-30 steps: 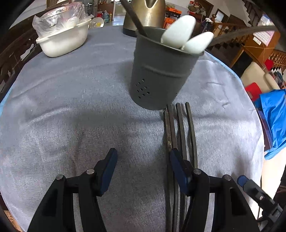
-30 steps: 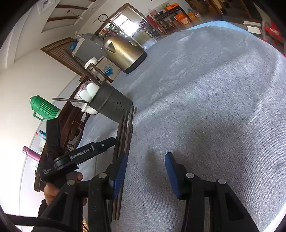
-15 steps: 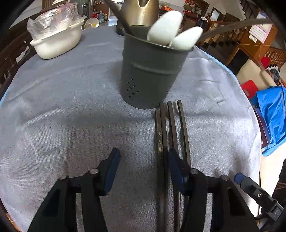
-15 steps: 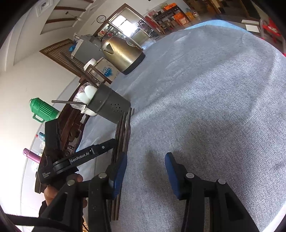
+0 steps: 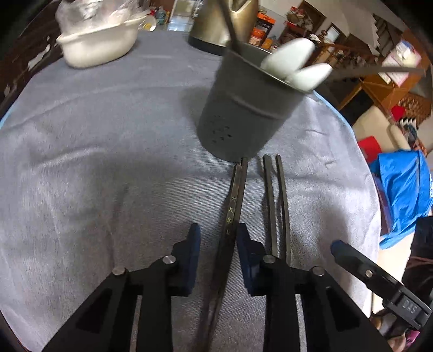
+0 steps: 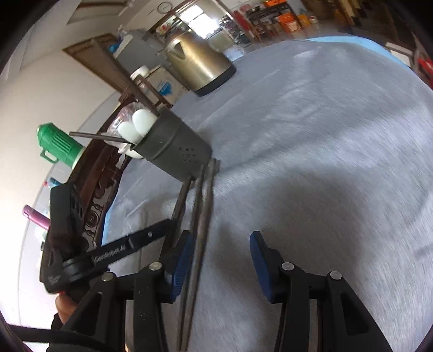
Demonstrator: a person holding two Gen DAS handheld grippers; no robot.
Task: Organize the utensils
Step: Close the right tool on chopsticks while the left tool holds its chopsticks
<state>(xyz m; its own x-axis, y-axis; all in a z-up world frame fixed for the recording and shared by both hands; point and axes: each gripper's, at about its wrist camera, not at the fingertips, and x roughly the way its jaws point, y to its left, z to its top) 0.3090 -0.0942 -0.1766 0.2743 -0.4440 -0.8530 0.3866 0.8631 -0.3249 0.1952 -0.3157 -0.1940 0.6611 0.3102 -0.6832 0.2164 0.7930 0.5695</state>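
Left wrist view: the gray holder (image 5: 243,108) is standing on the cloth-covered table (image 5: 94,162), and four dark chopsticks are lying flat just in front of its base, their far tips pointing at it.
Already stowed: two white spoons (image 5: 295,65) and a couple of dark sticks (image 5: 230,24) are leaning out over the rim of the holder, so part of the sorting is looking done.
Left to do: the near pair of chopsticks (image 5: 232,211) and the second pair (image 5: 276,205), just beside it on the side away from the white bowl, are both still waiting in front of the holder.
Left gripper (image 5: 217,243): its jaws have just been closing around the near pair; the blue pads (image 5: 193,243) are sitting close on either side, but a gap is showing on the left, so they are not yet pinching.
Right gripper (image 6: 220,260): its fingers are standing spread and holding nothing, one pad just beside the chopsticks, short of the holder.
Farther out: a white bowl (image 5: 100,46) and a brass-coloured kettle (image 6: 197,65) are standing beyond the holder.
Progress judged: roughly midway, with both pairs needing lifting into the holder.
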